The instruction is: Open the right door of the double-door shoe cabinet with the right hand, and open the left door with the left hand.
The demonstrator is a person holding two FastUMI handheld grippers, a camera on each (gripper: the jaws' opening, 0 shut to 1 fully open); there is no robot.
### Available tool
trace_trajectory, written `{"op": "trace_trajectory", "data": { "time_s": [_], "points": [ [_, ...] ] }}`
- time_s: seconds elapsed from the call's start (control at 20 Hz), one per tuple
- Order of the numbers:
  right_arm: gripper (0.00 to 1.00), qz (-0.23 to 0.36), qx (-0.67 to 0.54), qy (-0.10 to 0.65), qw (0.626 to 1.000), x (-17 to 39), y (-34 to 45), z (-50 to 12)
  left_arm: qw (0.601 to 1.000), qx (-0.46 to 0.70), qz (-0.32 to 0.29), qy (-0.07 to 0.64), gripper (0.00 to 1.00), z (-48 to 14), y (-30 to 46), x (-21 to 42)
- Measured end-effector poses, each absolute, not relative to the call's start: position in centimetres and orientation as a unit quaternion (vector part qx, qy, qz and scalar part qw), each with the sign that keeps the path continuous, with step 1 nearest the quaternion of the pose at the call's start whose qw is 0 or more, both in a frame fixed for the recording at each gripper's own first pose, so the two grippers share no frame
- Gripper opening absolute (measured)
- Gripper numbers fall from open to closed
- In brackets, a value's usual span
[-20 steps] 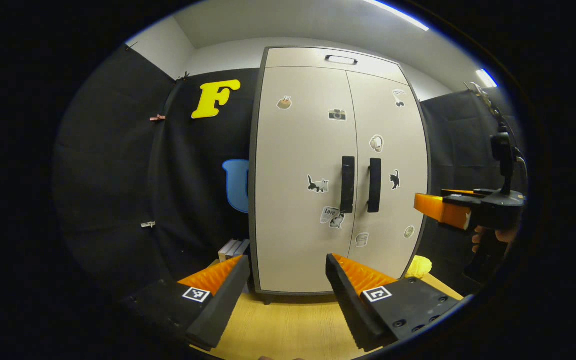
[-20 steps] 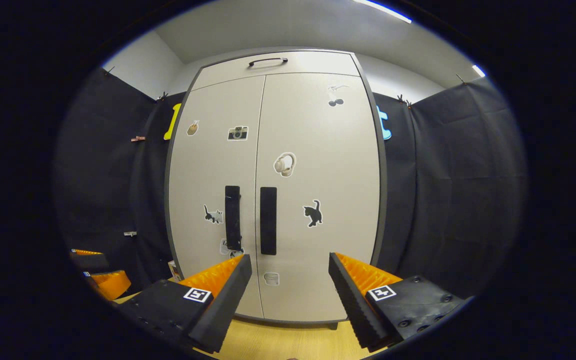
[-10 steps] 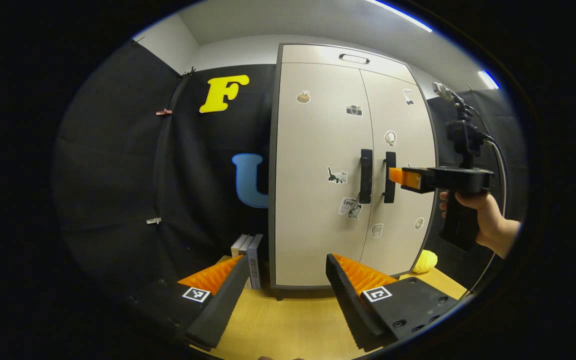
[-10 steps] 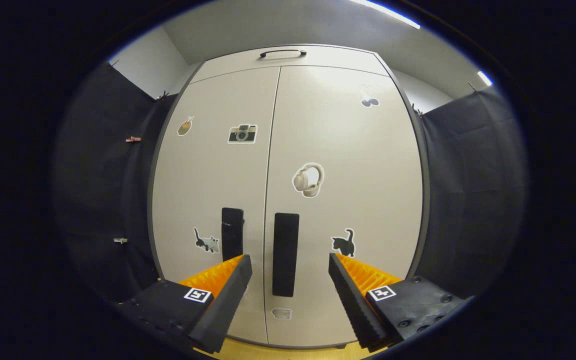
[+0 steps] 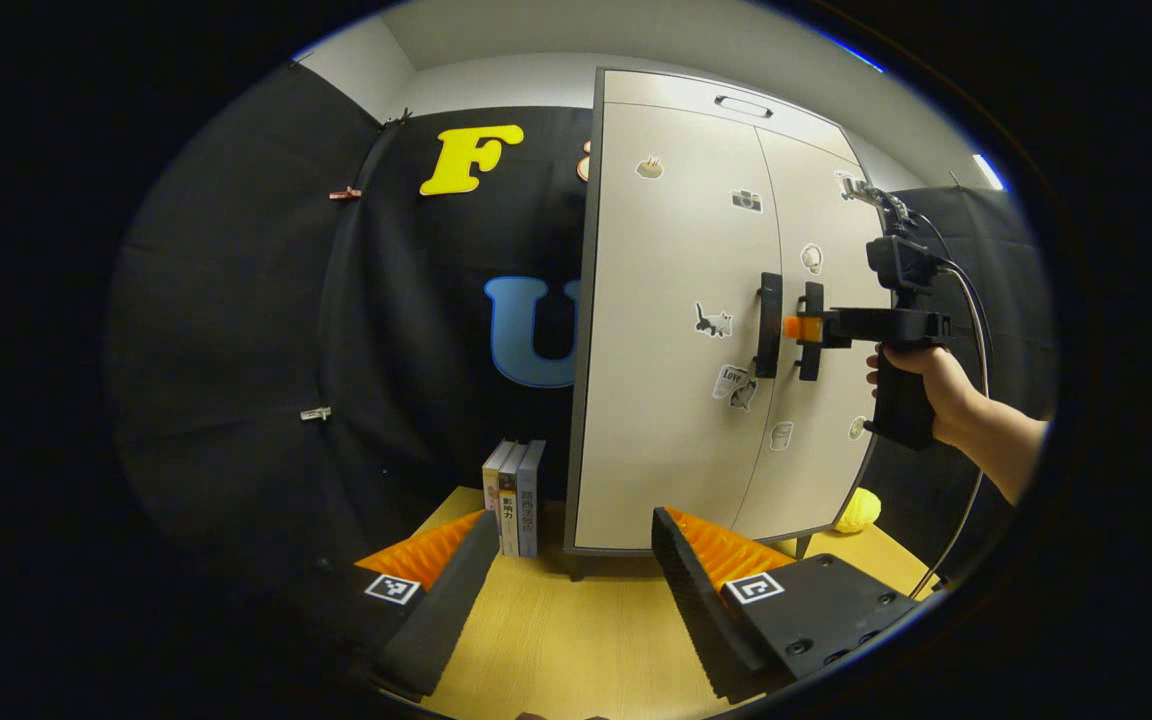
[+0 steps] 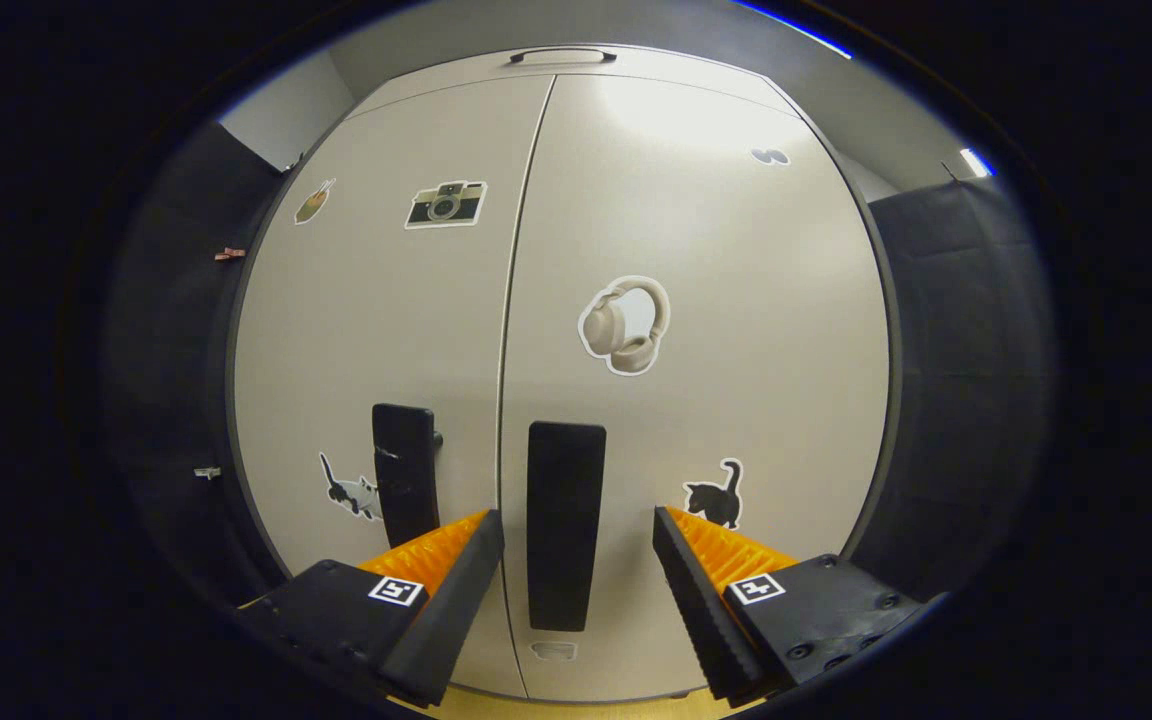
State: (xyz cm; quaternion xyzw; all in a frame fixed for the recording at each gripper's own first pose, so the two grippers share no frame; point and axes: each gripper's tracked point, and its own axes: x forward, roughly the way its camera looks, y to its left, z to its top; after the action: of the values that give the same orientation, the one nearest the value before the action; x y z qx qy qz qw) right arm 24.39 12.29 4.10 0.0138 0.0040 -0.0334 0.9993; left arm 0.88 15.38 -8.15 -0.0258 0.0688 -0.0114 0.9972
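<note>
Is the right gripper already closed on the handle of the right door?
No, in the right gripper view the right gripper is open, its fingers on both sides of the right door handle without pressing it.

We hold the left gripper (image 5: 566, 560) low and level, its jaws spread wide with nothing between them. Off to our right, our hand (image 5: 921, 385) wraps the pistol grip of the right gripper (image 5: 796, 328), held out level with the forearm extended. In the right gripper view, that gripper (image 6: 576, 560) has its jaws wide apart
</note>
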Motion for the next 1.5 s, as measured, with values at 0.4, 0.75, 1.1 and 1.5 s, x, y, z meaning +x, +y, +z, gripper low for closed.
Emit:
{"op": "trace_trajectory", "data": {
  "time_s": [0.4,0.75,1.1,1.5],
  "points": [
    [0.39,-0.042,0.031,0.059,0.997,25.2,12.6,2.5,0.997,-0.025,-0.018,0.074,0.95,-9.1,16.2,0.7],
    [0.2,-0.019,0.052,0.094,0.994,24.6,12.8,1.9,0.996,-0.04,-0.033,0.072,0.95,-9.6,15.7,-0.7],
    [0.14,-0.001,0.045,0.111,0.993,24.6,12.9,2.0,0.995,-0.022,-0.041,0.085,0.95,-10.7,14.2,-2.2],
    [0.14,0.07,0.06,0.103,0.99,22.5,12.8,2.7,0.998,-0.001,-0.018,0.061,0.95,-7.2,8.4,-5.1]
  ]
}}
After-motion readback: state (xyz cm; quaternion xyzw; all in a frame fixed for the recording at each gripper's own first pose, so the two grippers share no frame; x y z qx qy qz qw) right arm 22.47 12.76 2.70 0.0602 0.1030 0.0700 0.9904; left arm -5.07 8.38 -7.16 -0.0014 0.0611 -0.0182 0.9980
